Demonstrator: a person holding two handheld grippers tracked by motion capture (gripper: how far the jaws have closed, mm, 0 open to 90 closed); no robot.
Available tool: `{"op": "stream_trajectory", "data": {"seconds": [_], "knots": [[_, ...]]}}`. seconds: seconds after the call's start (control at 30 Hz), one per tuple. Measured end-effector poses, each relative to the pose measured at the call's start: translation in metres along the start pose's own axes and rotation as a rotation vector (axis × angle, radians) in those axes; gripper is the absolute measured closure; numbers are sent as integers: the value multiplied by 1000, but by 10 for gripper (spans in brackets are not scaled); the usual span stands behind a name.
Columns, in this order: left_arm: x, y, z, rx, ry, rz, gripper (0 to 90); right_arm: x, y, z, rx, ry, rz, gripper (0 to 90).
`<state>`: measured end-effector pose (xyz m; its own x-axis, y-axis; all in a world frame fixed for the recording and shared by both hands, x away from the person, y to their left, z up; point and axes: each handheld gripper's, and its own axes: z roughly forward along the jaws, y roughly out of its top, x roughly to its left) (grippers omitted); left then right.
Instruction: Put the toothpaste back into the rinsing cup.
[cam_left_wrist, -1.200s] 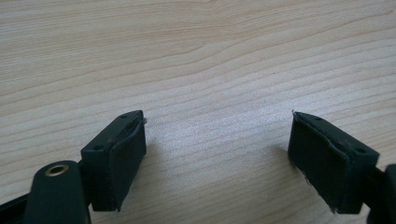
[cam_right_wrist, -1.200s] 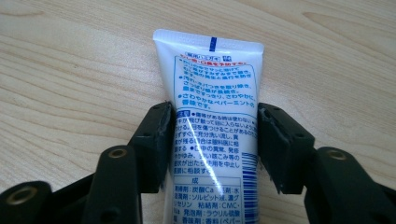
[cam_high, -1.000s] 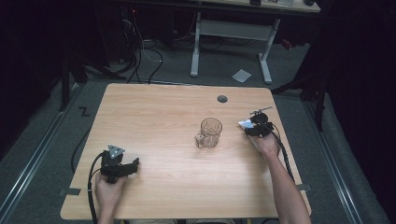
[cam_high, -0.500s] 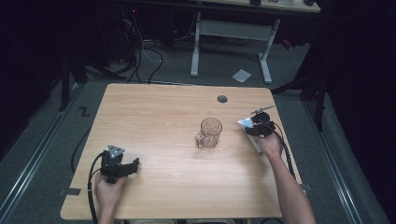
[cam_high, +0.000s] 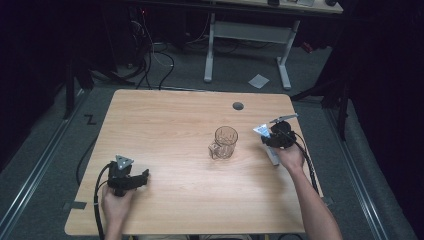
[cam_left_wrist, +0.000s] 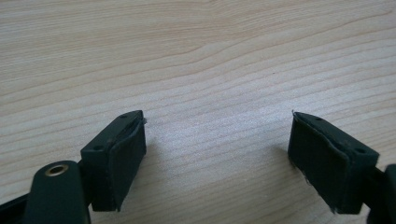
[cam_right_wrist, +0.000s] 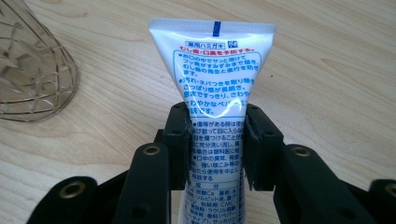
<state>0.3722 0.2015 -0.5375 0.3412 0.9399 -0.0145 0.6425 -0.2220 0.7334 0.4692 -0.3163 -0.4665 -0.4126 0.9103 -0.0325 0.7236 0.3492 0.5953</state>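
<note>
Two risks | toothpaste tube (cam_right_wrist: 215, 84) is pinched mid-body by right gripper (cam_right_wrist: 215, 144), squeeze-out or slip likely | glass mug (cam_high: 224, 142) nearby could be knocked | left gripper (cam_left_wrist: 217, 158) is held wide, empty

White tube (cam_right_wrist: 215, 93) with blue-and-red print, clear mug (cam_high: 223, 143) with a grid pattern, pale woodgrain table (cam_high: 165, 125).

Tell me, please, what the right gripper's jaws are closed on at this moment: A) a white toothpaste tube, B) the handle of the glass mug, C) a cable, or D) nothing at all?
A: in the right gripper view the right gripper has its jaws pressed against both sides of the white toothpaste tube, while the glass mug stands apart on the table.
</note>
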Motion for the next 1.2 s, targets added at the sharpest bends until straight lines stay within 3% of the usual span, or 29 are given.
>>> {"op": "stream_trajectory", "data": {"seconds": [0.73,1.2], "knots": [[0,0,0,0,0,0,196,7,-14,-45,-163,62,2,670],[0,0,0,0,0,0,196,24,-24,-65,-229,103,-44,669]]}}
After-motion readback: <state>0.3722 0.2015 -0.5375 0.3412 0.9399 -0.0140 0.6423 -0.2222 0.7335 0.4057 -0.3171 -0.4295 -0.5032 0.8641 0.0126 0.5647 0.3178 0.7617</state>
